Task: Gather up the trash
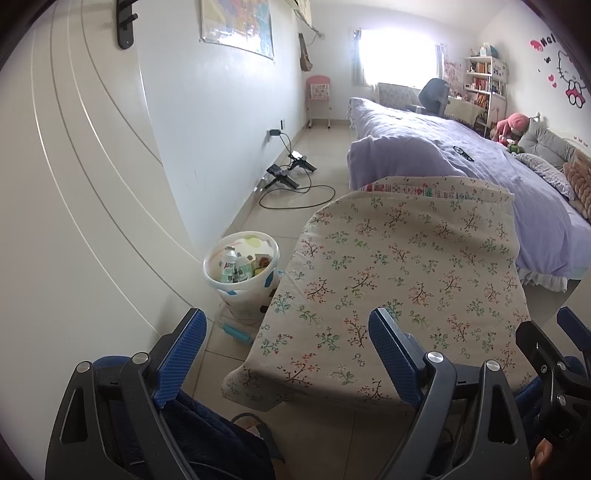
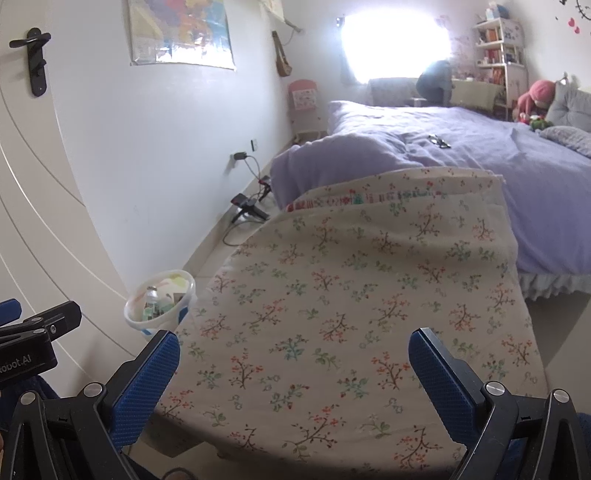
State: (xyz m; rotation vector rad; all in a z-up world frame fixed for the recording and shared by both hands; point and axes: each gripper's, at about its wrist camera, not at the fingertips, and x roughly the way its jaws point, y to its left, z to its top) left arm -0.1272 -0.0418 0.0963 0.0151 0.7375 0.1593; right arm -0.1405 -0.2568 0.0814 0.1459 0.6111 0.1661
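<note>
Trash sits already in the one bin (image 1: 242, 275) on the floor between door and cloth-covered bench (image 1: 399, 280); from the left wrist you see your left gripper (image 1: 284, 356) empty, jaws wide apart, two bottles showing inside. From the right wrist, your right gripper (image 2: 293, 384) hangs empty too, jaws apart; scan the bare bench before lowering either one.

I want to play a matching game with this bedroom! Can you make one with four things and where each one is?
Things:
1. bin
2. glasses
3. map
4. pink chair

Places:
A. on the purple bed
B. hanging on the wall
C. on the floor beside the flowered cloth
D. at the far wall, near the window

Pairs: 1-C, 2-A, 3-B, 4-D
</note>
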